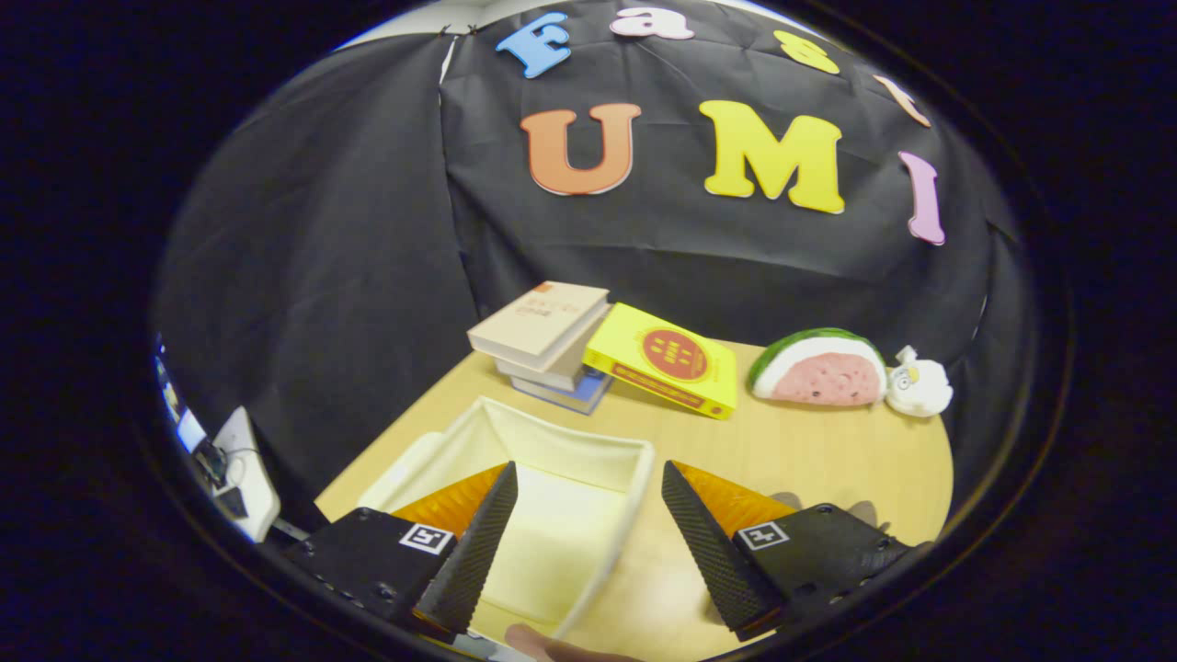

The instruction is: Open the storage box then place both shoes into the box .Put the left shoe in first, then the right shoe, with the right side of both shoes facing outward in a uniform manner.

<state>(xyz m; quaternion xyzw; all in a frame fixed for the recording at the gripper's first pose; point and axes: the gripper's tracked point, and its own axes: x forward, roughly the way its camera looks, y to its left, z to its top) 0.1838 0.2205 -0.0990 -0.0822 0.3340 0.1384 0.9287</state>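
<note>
The wooden table (828, 460) carries the open cream storage box (561, 501), lying between the spread, empty fingers of the gripper (588, 533) tilted down over it. Stacked books (542, 336) at 11 o'clock beyond the box, watermelon toy (818, 368) at 2 o'clock

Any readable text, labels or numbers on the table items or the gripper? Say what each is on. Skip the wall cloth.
Beige book, top of the stack: cover print, too blurred to read.
Yellow book: print in its red round emblem and along its edge, too small to read.
Gripper, open, fingers astride the storage box's wall: two square black-and-white markers, patterns, no words.
Nothing legible.
</note>
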